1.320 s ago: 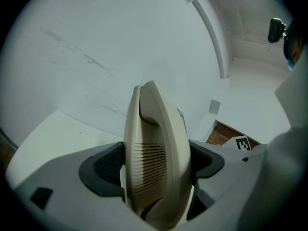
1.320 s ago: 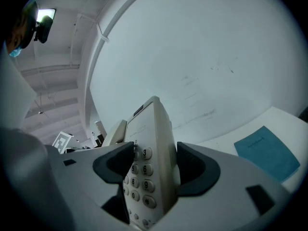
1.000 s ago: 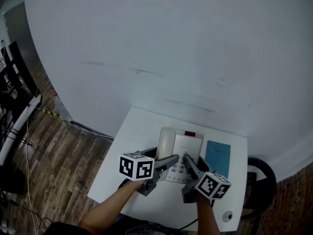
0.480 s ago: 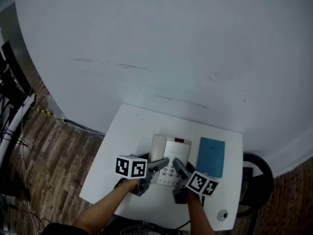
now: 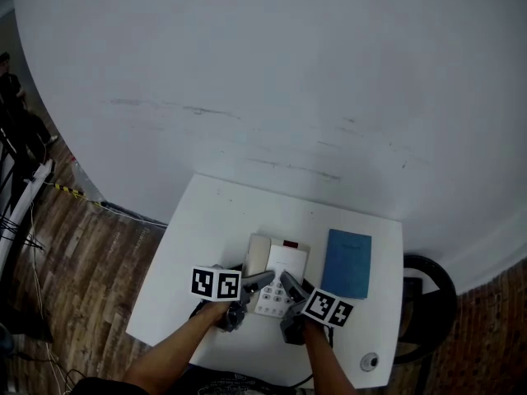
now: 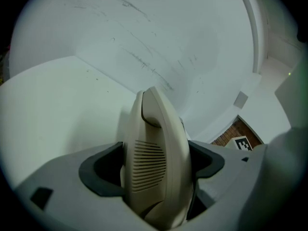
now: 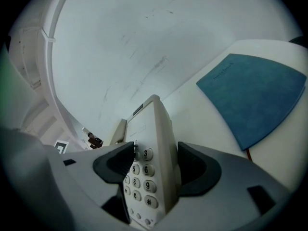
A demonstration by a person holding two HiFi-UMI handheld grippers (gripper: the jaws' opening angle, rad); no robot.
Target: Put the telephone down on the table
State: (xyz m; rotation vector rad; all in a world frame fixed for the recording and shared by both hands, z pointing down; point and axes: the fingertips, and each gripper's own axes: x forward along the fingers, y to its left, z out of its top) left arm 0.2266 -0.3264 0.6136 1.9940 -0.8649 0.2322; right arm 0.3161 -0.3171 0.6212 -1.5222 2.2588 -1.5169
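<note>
Telephone [image 5: 280, 260] in left tool [image 5: 263, 281], right tool [image 5: 286, 281], over table [image 5: 206, 237] middle, book [image 5: 346, 263] just beside.

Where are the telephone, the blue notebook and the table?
telephone [image 5: 284, 263]: head view, upper body panel.
blue notebook [image 5: 346, 263]: head view, middle of cover.
table [image 5: 206, 220]: head view, bare left part.

I see the phone [image 5: 278, 263] at lower centre of the frame, over the table [image 5: 206, 220], with a book [image 5: 347, 263] just right of it. My left gripper [image 5: 258, 281] is on its left edge, my right gripper [image 5: 288, 285] on its right.
</note>
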